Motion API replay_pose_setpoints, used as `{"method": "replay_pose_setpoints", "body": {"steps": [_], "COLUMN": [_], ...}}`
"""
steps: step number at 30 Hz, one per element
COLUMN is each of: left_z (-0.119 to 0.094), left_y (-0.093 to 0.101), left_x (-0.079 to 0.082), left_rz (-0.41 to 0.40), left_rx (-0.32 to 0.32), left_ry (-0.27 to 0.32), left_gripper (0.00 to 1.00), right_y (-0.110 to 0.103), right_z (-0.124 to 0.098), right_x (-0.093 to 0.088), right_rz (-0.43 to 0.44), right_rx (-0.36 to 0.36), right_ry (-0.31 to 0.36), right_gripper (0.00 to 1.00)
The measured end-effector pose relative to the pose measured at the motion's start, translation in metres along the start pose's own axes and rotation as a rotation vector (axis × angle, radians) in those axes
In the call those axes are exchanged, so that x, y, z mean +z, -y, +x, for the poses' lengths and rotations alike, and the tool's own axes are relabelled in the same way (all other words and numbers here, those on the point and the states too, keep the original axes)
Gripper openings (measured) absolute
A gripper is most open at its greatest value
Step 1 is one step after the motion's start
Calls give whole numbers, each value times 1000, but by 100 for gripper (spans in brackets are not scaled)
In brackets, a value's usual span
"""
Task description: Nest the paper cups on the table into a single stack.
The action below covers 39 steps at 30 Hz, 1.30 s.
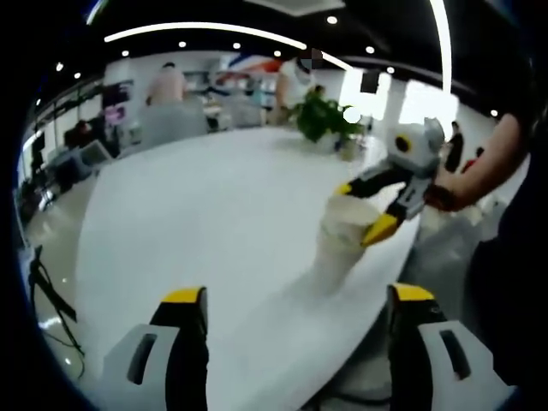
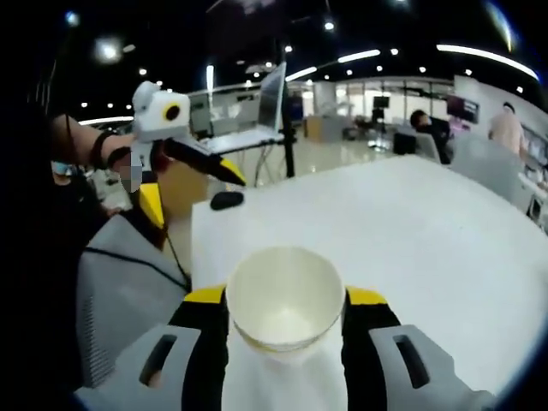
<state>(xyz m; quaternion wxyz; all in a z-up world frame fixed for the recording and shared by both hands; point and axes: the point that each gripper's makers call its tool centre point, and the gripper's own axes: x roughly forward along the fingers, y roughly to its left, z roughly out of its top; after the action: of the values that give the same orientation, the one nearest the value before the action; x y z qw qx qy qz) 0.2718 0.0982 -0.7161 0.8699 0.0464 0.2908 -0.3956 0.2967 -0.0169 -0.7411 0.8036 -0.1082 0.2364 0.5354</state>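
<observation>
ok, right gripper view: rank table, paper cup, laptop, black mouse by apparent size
1. table
2. paper cup, though it sits nearest the camera, which inflates it
3. laptop
4. black mouse

one cup stack (image 1: 347, 240), one plant (image 1: 322, 116), one laptop (image 2: 257, 116)

A large white table (image 1: 214, 223) carries a stack of paper cups (image 1: 341, 248) near its edge. Beyond the stack, at the far side, stands a potted plant (image 1: 321, 116), apparently on the tabletop.
</observation>
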Motion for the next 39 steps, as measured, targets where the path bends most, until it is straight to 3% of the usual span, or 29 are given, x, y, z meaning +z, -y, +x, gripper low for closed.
{"method": "replay_pose_setpoints", "body": {"steps": [29,39], "left_z": [-2,2], "left_y": [-2,4], "left_x": [-4,-5], "left_rz": [-14,-2], "left_rx": [7,-9], "left_ry": [7,7], "left_gripper": [85,85], "right_y": [8,12], "right_z": [3,-11], "right_x": [-4,2], "right_rz": [46,65], "right_rx": [-12,-42], "right_ry": [-6,30], "right_gripper": [51,49]}}
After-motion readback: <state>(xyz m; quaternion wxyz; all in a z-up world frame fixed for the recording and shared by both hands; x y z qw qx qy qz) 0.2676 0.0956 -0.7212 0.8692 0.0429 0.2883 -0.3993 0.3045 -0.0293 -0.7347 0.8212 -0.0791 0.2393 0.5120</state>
